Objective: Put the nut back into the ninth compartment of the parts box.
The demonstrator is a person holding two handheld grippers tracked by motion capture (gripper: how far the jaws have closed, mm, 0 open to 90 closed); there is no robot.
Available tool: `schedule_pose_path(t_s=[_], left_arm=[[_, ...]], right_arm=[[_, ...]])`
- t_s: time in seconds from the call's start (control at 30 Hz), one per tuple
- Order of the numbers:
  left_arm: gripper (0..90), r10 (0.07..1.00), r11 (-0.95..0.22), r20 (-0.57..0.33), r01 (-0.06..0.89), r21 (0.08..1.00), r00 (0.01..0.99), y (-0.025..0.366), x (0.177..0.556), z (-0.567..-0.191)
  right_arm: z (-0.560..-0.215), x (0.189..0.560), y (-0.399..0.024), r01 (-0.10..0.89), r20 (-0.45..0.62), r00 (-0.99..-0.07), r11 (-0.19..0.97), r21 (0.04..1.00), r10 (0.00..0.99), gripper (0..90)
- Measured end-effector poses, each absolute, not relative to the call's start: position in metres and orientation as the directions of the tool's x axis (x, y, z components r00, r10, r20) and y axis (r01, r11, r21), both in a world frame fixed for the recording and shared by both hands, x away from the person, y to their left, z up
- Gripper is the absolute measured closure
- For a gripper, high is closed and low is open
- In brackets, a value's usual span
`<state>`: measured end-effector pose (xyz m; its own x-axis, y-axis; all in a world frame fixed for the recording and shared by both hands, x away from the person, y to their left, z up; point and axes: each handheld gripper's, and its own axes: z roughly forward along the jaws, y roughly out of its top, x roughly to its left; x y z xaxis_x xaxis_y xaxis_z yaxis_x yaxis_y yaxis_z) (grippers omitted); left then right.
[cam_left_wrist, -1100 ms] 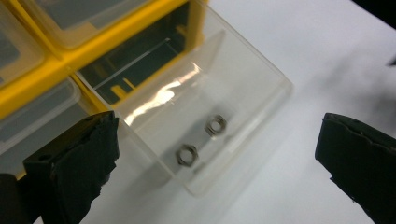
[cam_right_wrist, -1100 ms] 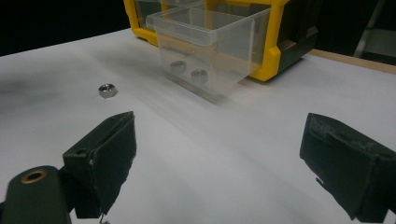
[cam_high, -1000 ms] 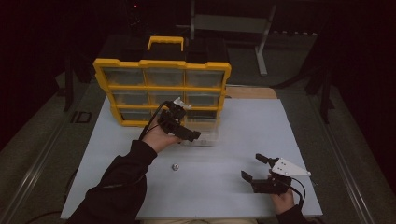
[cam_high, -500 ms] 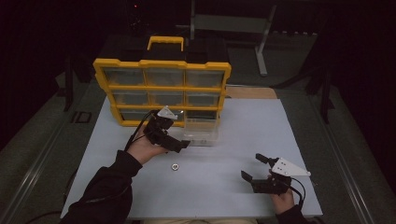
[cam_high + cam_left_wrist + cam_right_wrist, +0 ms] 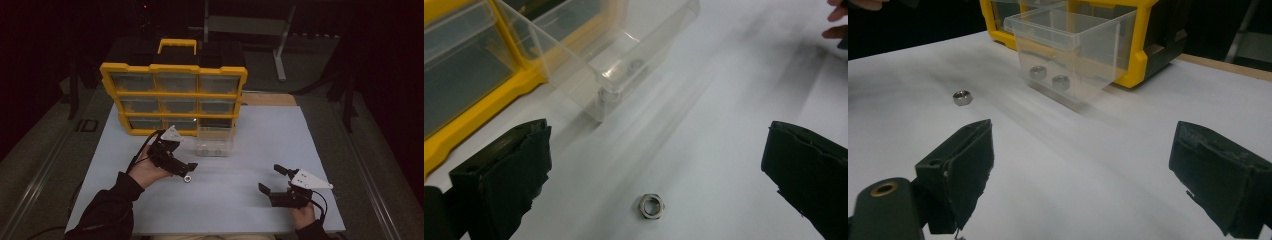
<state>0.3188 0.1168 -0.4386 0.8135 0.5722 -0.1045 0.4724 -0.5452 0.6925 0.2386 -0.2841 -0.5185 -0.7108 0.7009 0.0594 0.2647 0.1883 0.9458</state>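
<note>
Jaws of the left gripper [image 5: 654, 165] gape wide around a small hexagonal steel nut [image 5: 652, 206] near the clear plastic drawer [image 5: 624, 55]; the right gripper [image 5: 1083, 175] is open too.

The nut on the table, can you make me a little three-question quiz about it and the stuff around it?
1. True or false: the left gripper has its jaws shut on the nut.
2. What lies inside the clear drawer pulled out of the yellow organizer?
A. two nuts
B. a screwdriver
C. nothing
3. Fill in: the right gripper has its jaws ____.

Key:
1. False; the jaws stand open with the nut lying on the white table between them.
2. A
3. open
</note>
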Motion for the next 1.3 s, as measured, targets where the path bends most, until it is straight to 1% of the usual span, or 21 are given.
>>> schedule_pose_path(t_s=[0.2, 0.53, 0.77, 0.93, 1.1, 1.17, 1.3], left_arm=[[0.0, 0.551, -0.550, -0.106, 0.456, 0.700, 0.828, 0.120, 0.310, -0.449], [0.0, 0.521, -0.582, -0.117, 0.452, 0.676, 0.845, 0.119, 0.301, -0.472], [4.8, 0.500, -0.607, -0.124, 0.449, 0.656, 0.857, 0.117, 0.299, -0.488], [12.8, 0.493, -0.620, -0.122, 0.447, 0.645, 0.861, 0.116, 0.300, -0.496], [17.1, 0.487, -0.647, -0.106, 0.439, 0.623, 0.867, 0.116, 0.301, -0.504], [22.7, 0.481, -0.656, -0.105, 0.437, 0.616, 0.870, 0.116, 0.301, -0.506], [27.8, 0.485, -0.667, -0.102, 0.443, 0.599, 0.868, 0.117, 0.304, -0.512]], right_arm=[[-0.519, 0.238, -0.284, 0.269, 0.063, -0.710, 0.187, 0.945, 0.701, 10.8], [-0.519, 0.238, -0.283, 0.269, 0.061, -0.711, 0.191, 0.944, 0.701, 10.8], [-0.519, 0.238, -0.284, 0.269, 0.062, -0.711, 0.190, 0.944, 0.701, 10.7], [-0.519, 0.238, -0.284, 0.270, 0.062, -0.710, 0.190, 0.944, 0.701, 10.8], [-0.519, 0.238, -0.284, 0.269, 0.061, -0.712, 0.191, 0.944, 0.700, 10.7], [-0.519, 0.238, -0.284, 0.269, 0.062, -0.712, 0.191, 0.944, 0.700, 10.8], [-0.519, 0.238, -0.284, 0.269, 0.060, -0.713, 0.192, 0.944, 0.699, 10.7]])
